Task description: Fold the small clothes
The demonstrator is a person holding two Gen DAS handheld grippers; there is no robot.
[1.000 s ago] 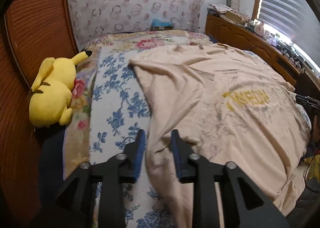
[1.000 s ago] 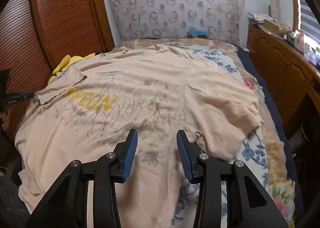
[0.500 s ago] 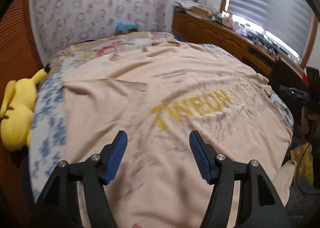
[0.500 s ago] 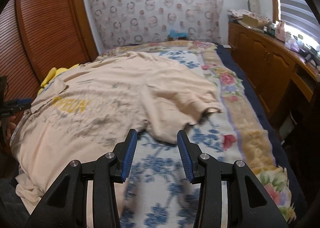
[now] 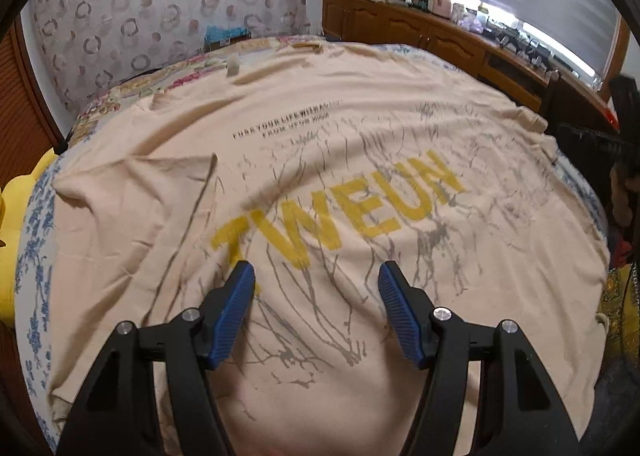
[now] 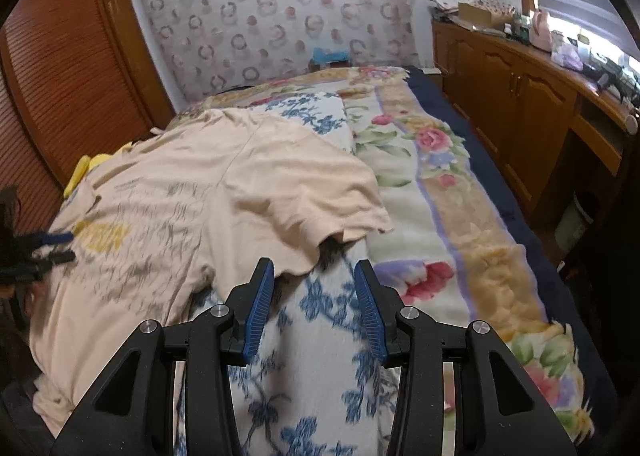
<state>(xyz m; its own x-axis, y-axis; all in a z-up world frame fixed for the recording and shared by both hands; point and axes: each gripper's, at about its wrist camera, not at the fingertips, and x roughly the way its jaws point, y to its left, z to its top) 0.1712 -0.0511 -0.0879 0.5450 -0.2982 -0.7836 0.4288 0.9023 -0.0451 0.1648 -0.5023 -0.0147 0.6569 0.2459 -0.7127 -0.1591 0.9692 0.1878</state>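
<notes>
A beige T-shirt (image 5: 360,144) with yellow letters "TWEUN" and grey print lies spread flat on the bed. My left gripper (image 5: 316,276) is open and empty, held over the shirt's printed chest just below the letters. In the right wrist view the same shirt (image 6: 180,192) lies at the left, and its short sleeve (image 6: 320,192) points toward my right gripper (image 6: 314,276). That gripper is open and empty, just short of the sleeve hem, over the blue-flowered blanket (image 6: 320,356).
A floral bedspread (image 6: 440,192) covers the bed's right side. A yellow plush toy (image 5: 16,224) sits at the left edge by the wooden slatted doors (image 6: 60,76). A wooden cabinet (image 6: 532,96) with clutter runs along the window wall.
My left gripper moved from the shirt's left edge to over its printed chest and opened wider. My right gripper moved right, off the shirt body toward the sleeve hem.
</notes>
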